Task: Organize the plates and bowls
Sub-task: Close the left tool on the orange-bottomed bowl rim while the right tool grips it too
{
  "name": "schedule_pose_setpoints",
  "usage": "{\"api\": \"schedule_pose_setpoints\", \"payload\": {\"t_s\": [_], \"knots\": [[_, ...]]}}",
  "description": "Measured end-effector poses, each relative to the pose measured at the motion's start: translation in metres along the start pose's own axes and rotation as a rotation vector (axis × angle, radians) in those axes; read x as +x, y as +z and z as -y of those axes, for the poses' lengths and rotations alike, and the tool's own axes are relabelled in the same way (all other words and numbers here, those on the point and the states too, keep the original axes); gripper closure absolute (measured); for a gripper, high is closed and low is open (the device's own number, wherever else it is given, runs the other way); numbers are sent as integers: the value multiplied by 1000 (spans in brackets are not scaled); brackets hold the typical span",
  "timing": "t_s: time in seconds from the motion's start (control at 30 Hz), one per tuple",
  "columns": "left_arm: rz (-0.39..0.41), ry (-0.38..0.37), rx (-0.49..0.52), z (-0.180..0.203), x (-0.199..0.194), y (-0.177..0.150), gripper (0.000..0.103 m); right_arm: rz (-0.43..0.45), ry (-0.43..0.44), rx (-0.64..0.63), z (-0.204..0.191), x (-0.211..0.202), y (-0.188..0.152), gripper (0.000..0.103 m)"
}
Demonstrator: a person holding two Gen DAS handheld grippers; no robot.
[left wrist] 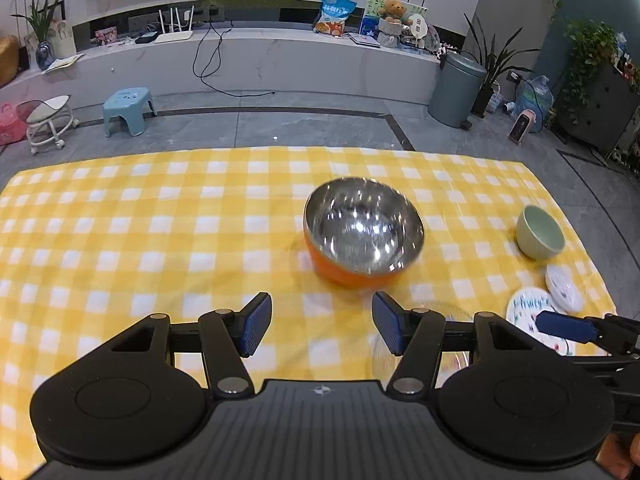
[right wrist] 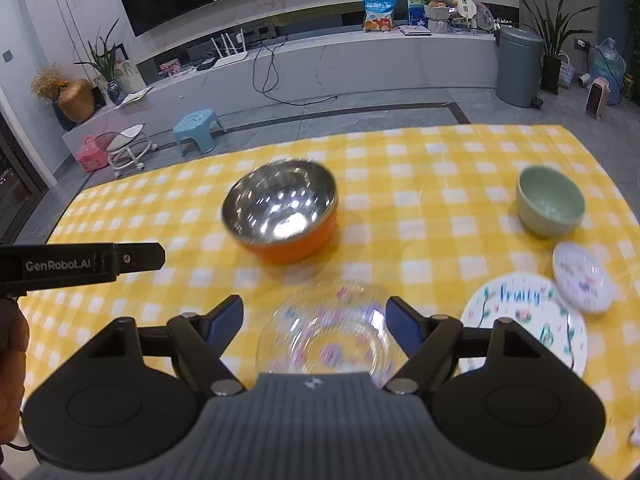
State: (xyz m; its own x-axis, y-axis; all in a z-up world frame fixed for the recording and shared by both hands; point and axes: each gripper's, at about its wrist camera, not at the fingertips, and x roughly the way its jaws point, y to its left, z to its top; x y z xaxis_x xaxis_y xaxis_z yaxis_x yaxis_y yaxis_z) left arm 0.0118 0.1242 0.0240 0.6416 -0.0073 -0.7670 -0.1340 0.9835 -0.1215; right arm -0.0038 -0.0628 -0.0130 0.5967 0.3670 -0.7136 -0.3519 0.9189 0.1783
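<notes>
We hold two hand-held grippers over a surface (left wrist: 120, 216) draped in a yellow-and-white checked cloth, with dishes spread across its right half. The left hand-held gripper (left wrist: 321, 325) hovers with its blue-padded jaws spread apart and nothing between them, just near of a steel-lined bowl with an orange outer shell (left wrist: 363, 232), which sits upright near the middle of the cloth. The right hand-held gripper (right wrist: 314, 325) is likewise spread wide, its jaws flanking, from above, a clear glass bowl with a pink floral pattern (right wrist: 328, 332); motion blur keeps us from telling whether the pads touch it. To the right of the glass bowl lies a flat white plate lettered "Fruity" in blue (right wrist: 528, 320), and a small white saucer with a faint pink print (right wrist: 582, 278) appears to overlap its far right edge. Farther back on the right stands a pale green ceramic bowl (right wrist: 550, 200), upright and apart from the others. Beyond the surface we see a grey tiled floor, a light blue plastic stool (left wrist: 128, 110), a grey-green pedal bin (left wrist: 456, 90) and a long white media console (left wrist: 260, 56) against the far wall.
</notes>
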Motion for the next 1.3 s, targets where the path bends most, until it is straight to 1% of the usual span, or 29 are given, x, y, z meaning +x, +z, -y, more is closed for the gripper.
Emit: {"api": "schedule_pose_setpoints", "payload": {"t_s": [0.17,0.33,0.53,0.7,0.9,1.13,1.3], "knots": [[-7,-10,-23,-5,27,15,35,6,-19,13,11,23,29,26],[-19,-13,-43,-13,49,24,35,4,-14,50,20,51,53,26],[-26,-30,-68,-21,69,35,35,-14,-14,70,23,80,68,26],[-42,-37,-68,-23,86,36,35,-42,-13,90,26,105,73,26],[-33,-52,-104,-33,98,37,35,-80,-9,127,28,131,75,26],[-47,-68,-103,-33,112,37,35,-98,-17,147,31,151,76,26],[-55,-62,-98,-31,120,33,38,-118,-14,143,25,162,74,29]]}}
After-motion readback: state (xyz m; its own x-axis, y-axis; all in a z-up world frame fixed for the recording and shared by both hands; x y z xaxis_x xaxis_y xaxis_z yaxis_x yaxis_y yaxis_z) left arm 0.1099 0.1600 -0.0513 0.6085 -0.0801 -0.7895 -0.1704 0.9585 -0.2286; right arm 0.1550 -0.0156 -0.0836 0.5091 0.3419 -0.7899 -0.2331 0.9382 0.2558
